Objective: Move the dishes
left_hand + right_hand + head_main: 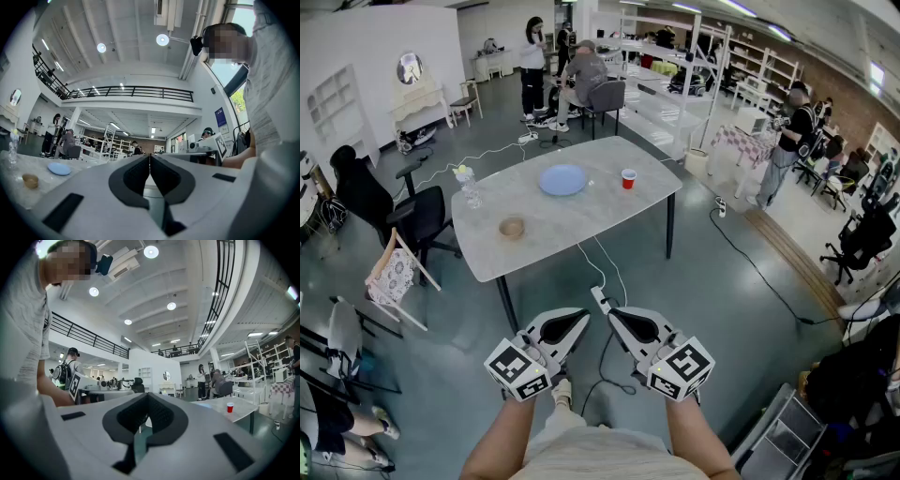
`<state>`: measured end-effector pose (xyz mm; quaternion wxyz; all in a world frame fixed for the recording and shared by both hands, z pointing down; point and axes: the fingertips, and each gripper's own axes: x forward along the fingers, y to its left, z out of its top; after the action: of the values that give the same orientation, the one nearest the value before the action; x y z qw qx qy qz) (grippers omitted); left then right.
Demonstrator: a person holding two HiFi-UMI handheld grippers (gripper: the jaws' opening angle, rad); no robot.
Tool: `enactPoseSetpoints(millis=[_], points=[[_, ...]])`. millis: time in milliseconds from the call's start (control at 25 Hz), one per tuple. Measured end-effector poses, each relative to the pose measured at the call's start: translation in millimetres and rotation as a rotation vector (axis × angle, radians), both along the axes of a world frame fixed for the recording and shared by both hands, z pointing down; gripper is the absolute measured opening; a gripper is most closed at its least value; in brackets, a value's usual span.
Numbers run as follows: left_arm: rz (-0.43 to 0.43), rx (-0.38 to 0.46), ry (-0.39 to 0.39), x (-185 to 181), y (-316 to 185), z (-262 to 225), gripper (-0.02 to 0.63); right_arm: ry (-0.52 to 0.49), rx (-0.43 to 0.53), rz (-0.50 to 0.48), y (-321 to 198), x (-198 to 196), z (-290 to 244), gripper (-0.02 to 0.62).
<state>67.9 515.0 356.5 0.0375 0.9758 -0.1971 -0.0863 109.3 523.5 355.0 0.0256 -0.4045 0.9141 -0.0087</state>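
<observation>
A light-blue plate point(562, 179) lies on the grey table point(581, 217) toward its far side, and a small brown bowl point(513, 227) sits nearer the left front. Both grippers are held low in front of the person, well short of the table's front edge. My left gripper point(581, 317) is shut with nothing in it, and so is my right gripper point(602, 302). In the left gripper view the shut tips point(150, 155) point past the plate point(59, 168) and bowl point(30, 180) at far left. The right gripper view shows its shut tips point(147, 394).
A red cup point(628, 178) stands right of the plate, also the red cup point(229, 407) on the table's corner. A clear bottle point(469, 187) stands at the left edge. White cables point(600, 267) run over the floor under the table. A black chair point(422, 220) and a folding chair point(394, 277) stand left.
</observation>
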Motion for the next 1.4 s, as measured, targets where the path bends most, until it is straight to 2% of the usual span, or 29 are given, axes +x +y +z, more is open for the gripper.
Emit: enactPoseSetpoints(millis=[680,920,1160,1400], points=[[0.012,-0.015,0.003,9.2,0.4,6.7,0.021,0.014,-0.016,-0.004,0.8,7.1,6.9,0.017],[0.016,-0.029,0.018,10.3,-7.0,7.2,0.021,-0.068,0.021,-0.061,-0.2,6.9,-1.0,0.018],[0.005,-0.04,0.015,-1.5,-35.9,10.7,0.021,0.0,0.03,-0.051,-31.4,-9.0,5.5,0.02],[-0.01,-0.037,-0.004,-17.8,-94.8,14.4,0.021,0.018,0.015,-0.061,-89.3,-25.4,8.8,0.02]])
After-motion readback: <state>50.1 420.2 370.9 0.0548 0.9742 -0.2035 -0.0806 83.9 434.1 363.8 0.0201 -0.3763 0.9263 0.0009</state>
